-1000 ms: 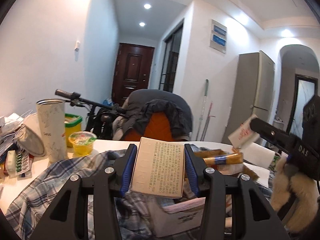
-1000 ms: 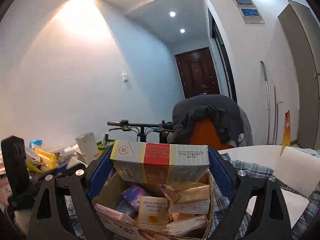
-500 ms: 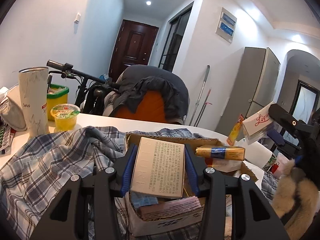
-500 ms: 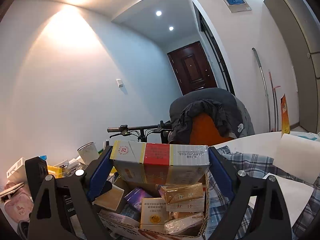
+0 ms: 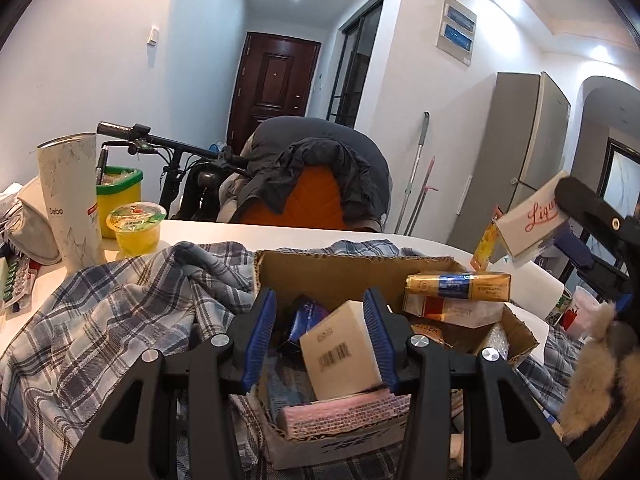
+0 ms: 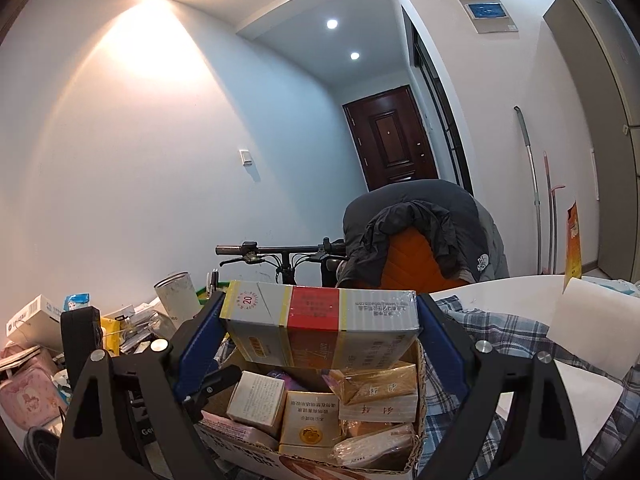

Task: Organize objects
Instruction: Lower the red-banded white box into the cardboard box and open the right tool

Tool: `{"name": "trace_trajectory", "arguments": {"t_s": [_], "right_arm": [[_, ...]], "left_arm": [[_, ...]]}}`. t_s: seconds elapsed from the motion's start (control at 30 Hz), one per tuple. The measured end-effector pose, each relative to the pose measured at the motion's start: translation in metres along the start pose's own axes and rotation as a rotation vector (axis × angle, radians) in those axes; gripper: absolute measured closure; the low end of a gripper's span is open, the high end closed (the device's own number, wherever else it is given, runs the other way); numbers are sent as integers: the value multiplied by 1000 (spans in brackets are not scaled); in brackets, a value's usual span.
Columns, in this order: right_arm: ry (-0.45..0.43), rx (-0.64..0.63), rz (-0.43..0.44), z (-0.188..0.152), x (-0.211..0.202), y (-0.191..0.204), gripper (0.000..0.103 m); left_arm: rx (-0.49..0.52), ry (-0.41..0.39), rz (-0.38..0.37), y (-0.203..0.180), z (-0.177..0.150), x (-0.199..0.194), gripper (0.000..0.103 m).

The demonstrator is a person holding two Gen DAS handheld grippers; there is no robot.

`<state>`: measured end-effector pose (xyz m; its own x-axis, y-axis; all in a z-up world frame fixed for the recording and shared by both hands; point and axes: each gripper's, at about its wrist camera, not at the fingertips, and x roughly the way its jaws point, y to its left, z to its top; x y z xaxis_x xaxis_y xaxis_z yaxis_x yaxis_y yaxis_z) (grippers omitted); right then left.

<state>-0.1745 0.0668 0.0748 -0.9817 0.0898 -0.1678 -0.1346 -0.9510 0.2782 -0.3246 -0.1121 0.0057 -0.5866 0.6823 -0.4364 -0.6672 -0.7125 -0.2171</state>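
An open cardboard box (image 5: 340, 268) full of small packets sits on a plaid cloth. My left gripper (image 5: 320, 336) hangs over its near side. A beige box with a barcode (image 5: 340, 356) lies tilted between the blue pads. It leans on the right pad and a gap shows at the left pad, so the left gripper is open. In the right wrist view this beige box (image 6: 256, 400) rests on the packets. My right gripper (image 6: 320, 332) is shut on a grey, red and yellow cigarette carton (image 6: 320, 320), held crosswise above the cardboard box (image 6: 240, 452).
The plaid cloth (image 5: 120, 312) covers the white table (image 5: 280, 232). At the left stand a white tumbler (image 5: 70, 200), a jelly cup (image 5: 136, 228) and a yellow tub (image 5: 120, 196). A jacket-draped chair (image 5: 320, 176) and a bicycle stand behind. Clutter and a pink pouch (image 6: 24, 396) lie left.
My left gripper dipped toward the cardboard box. The beige box, upright and filling the jaws before, now lies tilted with a gap at the left pad. The right gripper kept still.
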Motion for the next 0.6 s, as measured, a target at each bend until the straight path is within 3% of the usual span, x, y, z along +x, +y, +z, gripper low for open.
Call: {"name": "trace_trajectory", "arguments": {"t_s": [0.07,0.13,0.17,0.27,0.6], "right_arm": [[1,0,3,0,0,0,13],[3,-4,4,0,0,1,13],[4,-6,7,0,0,1,13],[5,-14,12,-1,0,3,13],[19,-50,38,-5,1,9,13]], "left_arm": [[-9,-16,-2,1,2,-5,52],[-22,-42,-2,4,4,-12,9],[-28,-59,-1,6,5,-16,3],[-49,-112,51,11,9,-29,0],[-47,-179,82,26,18,-54,0]]}}
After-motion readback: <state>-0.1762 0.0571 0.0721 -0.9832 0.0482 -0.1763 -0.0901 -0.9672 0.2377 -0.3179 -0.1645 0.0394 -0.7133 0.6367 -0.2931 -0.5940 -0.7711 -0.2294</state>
